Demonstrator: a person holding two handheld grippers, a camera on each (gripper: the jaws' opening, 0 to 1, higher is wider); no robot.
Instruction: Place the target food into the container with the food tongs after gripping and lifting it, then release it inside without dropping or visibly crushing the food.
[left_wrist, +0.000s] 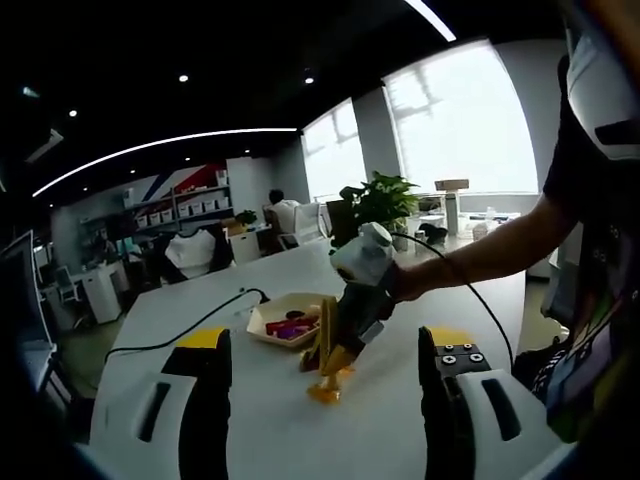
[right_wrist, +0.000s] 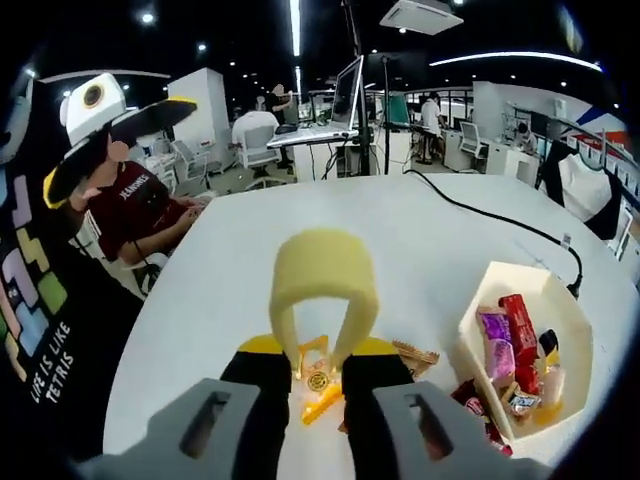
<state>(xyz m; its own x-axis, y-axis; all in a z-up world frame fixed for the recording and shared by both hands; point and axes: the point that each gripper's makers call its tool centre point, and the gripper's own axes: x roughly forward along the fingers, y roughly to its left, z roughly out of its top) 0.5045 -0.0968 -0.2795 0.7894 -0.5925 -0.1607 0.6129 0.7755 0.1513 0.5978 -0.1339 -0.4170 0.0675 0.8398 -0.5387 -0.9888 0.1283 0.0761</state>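
Right gripper (right_wrist: 322, 385): jaws closed onto the yellow plastic food tongs (right_wrist: 322, 300), whose looped spring end faces the camera; the tong tips point down at the white worktop (right_wrist: 420, 225). In the left gripper view the same tongs (left_wrist: 328, 350) stand almost upright just beside the container, tips at the worktop surface.

Left gripper (left_wrist: 325, 400): jaws wide apart, holding nothing, well back from the work.

Target food: small wrapped pieces lie on the worktop at the tong tips, an orange-yellow one (right_wrist: 322, 402) closest. Cannot tell whether the tips already pinch it.

Container: cream shallow paper tray (right_wrist: 575, 320), already holding red and purple wrapped snacks (right_wrist: 510, 335), near the tongs.

Judged step: gripping the food, lift not yet made. Next move calls for a gentle squeeze, a straight lift, then a short carry over the tray rim.
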